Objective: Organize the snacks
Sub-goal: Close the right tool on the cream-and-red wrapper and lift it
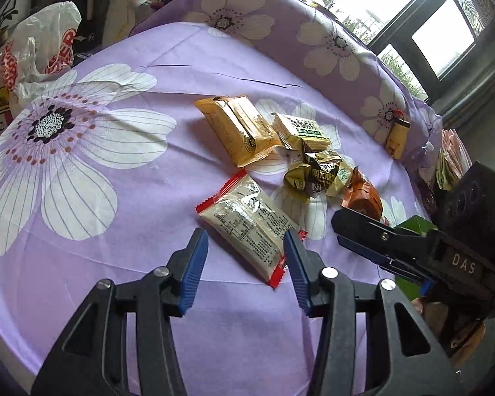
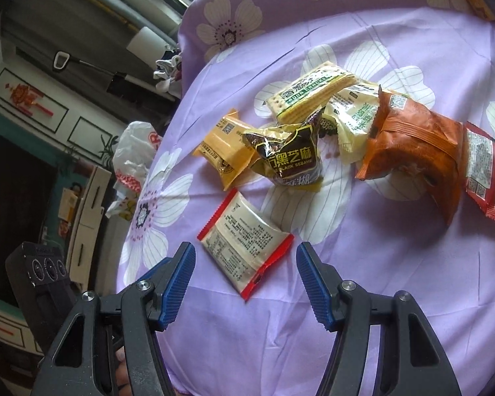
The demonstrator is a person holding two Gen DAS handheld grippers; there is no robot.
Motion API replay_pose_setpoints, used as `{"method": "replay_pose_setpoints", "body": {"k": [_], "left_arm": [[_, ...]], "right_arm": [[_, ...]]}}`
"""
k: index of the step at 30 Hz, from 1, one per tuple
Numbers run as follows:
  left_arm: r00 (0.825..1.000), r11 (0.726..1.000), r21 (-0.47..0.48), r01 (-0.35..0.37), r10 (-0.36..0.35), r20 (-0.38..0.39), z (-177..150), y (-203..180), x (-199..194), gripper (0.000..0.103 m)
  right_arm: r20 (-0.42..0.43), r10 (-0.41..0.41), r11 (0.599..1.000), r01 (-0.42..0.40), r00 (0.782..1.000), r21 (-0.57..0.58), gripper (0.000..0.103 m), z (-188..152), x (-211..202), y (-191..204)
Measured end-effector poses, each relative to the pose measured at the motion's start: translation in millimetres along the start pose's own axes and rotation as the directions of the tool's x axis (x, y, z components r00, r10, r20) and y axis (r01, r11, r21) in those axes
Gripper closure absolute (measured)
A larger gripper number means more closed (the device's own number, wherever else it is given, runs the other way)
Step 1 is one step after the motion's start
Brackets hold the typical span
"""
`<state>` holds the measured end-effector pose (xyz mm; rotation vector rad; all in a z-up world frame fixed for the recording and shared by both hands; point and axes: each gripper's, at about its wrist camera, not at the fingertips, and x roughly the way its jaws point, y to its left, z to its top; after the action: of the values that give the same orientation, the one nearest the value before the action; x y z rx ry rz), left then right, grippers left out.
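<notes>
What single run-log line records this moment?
left gripper: open, over red-edged packet | right gripper: open, empty | snack pile: unsorted on floral cloth

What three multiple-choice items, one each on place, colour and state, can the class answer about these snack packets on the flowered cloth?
1. Where does the white packet with red sealed ends lie?
A. nearest the grippers, apart from the pile
B. under the orange crinkled bag
C. off the purple flowered cloth

2. What colour are the gripper pads?
A. green
B. blue
C. red

3. How is the right gripper?
A. shut on a packet
B. open, holding nothing
C. out of view

Answers: 1 A, bare cloth separates it from the pile. 2 B, both views show ribbed blue pads. 3 B, its pads stand apart above the packet.
</notes>
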<state>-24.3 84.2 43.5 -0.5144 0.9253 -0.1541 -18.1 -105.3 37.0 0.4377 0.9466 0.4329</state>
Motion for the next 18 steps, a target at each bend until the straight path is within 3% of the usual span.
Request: {"method": "replay_pose_setpoints", "body": {"k": [6,14,18], "left_arm": [[0.996,0.999,-0.03,0.043,-0.045,-0.075,-1.8,-4.2,20.0,0.058],[0.992,0.997,-0.07,-0.015,0.007,-0.124,-3.2,2.4,35.5,0.087],[0.995,0.996,-0.072,-0.046,0.04,-0.087,-2.0,6.2,28.0,0.09]], "right_arm": [[-0.029,0.016,0.998,-0.017,0.999,-0.059,0.038,21.3,33.7,3.7],[-0.093,0.03,0.993,-0.04,0.995,-0.107,0.039,15.0,63.2,5.4],[-0.145,0.007,0.992,-0.025,0.989,-0.124,0.043,8.2,61.7,11.5]]}}
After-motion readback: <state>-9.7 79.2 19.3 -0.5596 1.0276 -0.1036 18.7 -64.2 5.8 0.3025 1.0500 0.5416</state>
